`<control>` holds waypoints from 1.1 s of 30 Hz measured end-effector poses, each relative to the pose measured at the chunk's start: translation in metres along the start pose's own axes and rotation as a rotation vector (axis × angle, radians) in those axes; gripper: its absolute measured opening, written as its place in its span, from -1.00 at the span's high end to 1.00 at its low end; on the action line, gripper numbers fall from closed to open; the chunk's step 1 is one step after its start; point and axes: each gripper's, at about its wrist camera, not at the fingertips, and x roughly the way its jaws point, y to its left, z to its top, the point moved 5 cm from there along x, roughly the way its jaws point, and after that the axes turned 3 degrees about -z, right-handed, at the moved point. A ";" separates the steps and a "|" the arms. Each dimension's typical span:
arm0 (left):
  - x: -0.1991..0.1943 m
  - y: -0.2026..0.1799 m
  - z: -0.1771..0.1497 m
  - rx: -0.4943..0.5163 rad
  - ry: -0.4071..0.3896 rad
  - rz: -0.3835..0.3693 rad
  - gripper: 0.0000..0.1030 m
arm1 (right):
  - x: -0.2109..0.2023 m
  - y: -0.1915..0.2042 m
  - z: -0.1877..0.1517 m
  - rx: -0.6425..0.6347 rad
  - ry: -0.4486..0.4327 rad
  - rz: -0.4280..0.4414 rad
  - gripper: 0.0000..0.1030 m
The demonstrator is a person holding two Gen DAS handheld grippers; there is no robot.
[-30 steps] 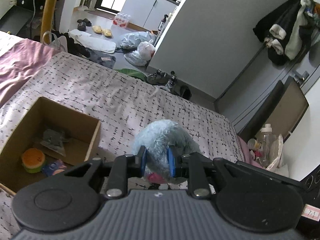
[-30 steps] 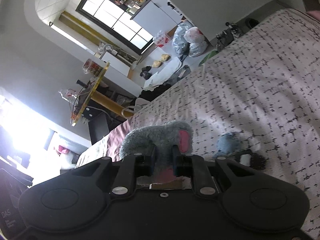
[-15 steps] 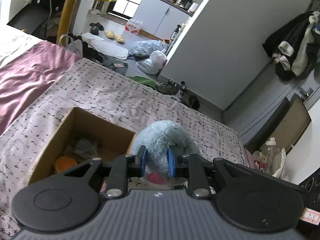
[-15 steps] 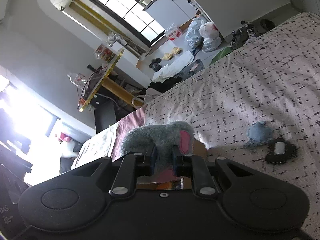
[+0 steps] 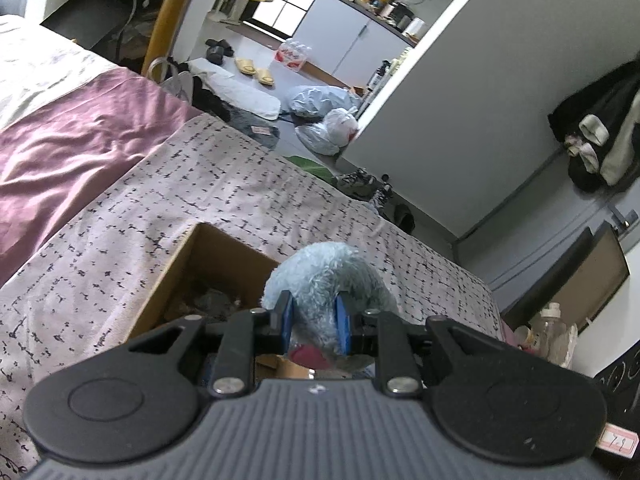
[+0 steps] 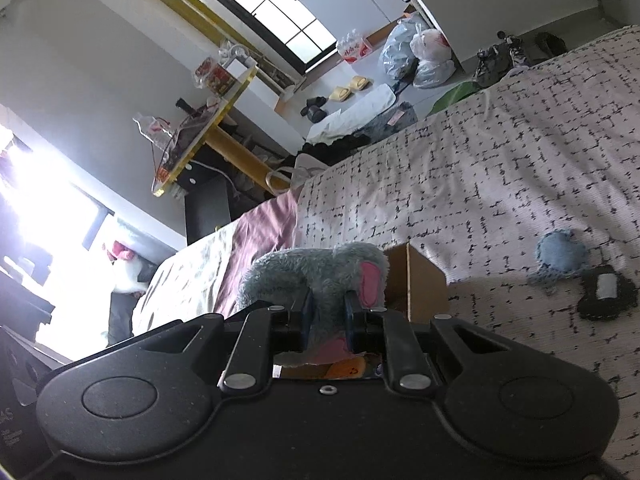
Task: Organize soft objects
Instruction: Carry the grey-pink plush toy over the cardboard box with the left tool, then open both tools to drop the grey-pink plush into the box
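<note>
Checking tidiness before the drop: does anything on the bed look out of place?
Yes: a small blue plush and a black item with a white patch lie loose on the bedspread, outside the cardboard box.

Left gripper (image 5: pixel 314 322): blue pads clamped on grey plush toy (image 5: pixel 324 280). Right gripper (image 6: pixel 327 316): jaws likewise closed on the same toy.

Both hand-held grippers are carrying the plush toy (image 5: pixel 324 276) closer, so it is now hanging over the cardboard box (image 5: pixel 208 268).
</note>
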 end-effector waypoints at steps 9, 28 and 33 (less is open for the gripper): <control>0.020 0.037 0.004 -0.067 0.030 0.009 0.64 | 0.034 0.004 -0.008 0.022 0.044 -0.041 0.62; 0.059 0.053 -0.012 -0.122 0.105 0.027 0.81 | 0.019 -0.023 -0.003 0.012 0.041 -0.125 0.56; 0.047 0.048 -0.010 -0.084 0.103 0.054 0.69 | 0.013 -0.022 -0.008 0.006 0.049 -0.113 0.54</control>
